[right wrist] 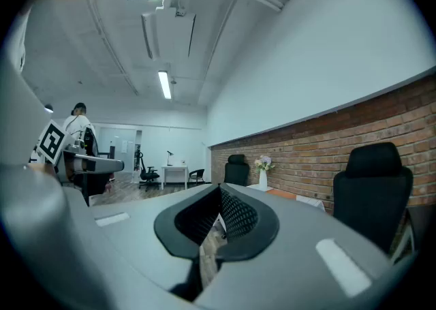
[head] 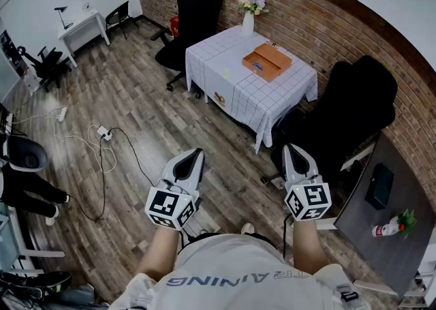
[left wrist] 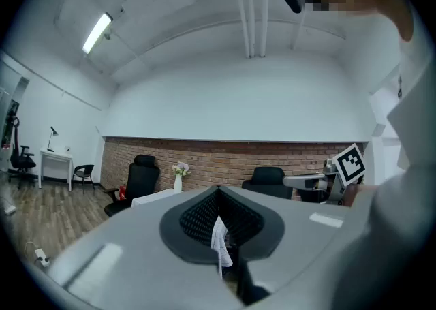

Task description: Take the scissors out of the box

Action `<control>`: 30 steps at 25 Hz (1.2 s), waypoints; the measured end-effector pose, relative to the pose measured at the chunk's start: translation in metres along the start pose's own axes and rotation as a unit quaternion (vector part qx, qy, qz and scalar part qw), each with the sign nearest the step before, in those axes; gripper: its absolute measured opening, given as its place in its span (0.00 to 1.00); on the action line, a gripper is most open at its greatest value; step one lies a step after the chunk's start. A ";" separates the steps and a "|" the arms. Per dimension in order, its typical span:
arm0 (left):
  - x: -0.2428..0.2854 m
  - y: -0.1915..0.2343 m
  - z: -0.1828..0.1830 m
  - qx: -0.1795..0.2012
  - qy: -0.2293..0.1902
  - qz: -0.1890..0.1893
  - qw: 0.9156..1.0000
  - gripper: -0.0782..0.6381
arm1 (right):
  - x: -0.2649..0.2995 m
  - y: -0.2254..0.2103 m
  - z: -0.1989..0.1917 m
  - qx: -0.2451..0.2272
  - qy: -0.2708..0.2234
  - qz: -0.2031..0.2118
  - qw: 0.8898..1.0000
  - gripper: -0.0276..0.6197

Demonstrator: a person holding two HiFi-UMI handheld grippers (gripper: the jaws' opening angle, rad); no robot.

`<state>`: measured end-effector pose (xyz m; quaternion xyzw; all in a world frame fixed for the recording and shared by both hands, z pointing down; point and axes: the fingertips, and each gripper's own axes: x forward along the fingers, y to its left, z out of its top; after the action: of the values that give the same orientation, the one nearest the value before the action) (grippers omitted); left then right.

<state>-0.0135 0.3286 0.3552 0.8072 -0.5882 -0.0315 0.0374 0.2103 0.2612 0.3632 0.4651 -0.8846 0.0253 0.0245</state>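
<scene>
- 2 grey plastic tools, left gripper (head: 197,154) and right gripper (head: 294,149): jaws closed, empty.
- 1 flat orange-brown cardboard box (head: 267,61): on 1 white checked-cloth table (head: 238,92), well apart from both.
- 2 black padded chairs (head: 197,9).

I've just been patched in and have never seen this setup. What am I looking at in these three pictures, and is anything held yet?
There is no robot here: a person holds a two-jaw gripper in each hand. The head view looks down from a camera on the person's head. In it the left gripper and the right gripper point toward a cloth-covered table across the room. On the table lie an orange box and a vase of flowers, and black chairs stand beside it. The other two pictures come from a camera riding on each gripper, looking along its jaws. Both pairs of jaws are together, with nothing held. The scissors cannot be made out from this far away.
</scene>
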 end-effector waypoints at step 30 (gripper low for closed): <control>-0.040 0.042 -0.026 -0.012 0.025 -0.027 0.999 0.11 | 0.015 0.069 -0.028 -0.004 0.022 -0.005 1.000 0.06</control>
<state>-0.0634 0.3549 0.3855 0.8228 -0.5648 -0.0196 0.0610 0.1451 0.2897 0.3910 0.4689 -0.8815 0.0316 0.0460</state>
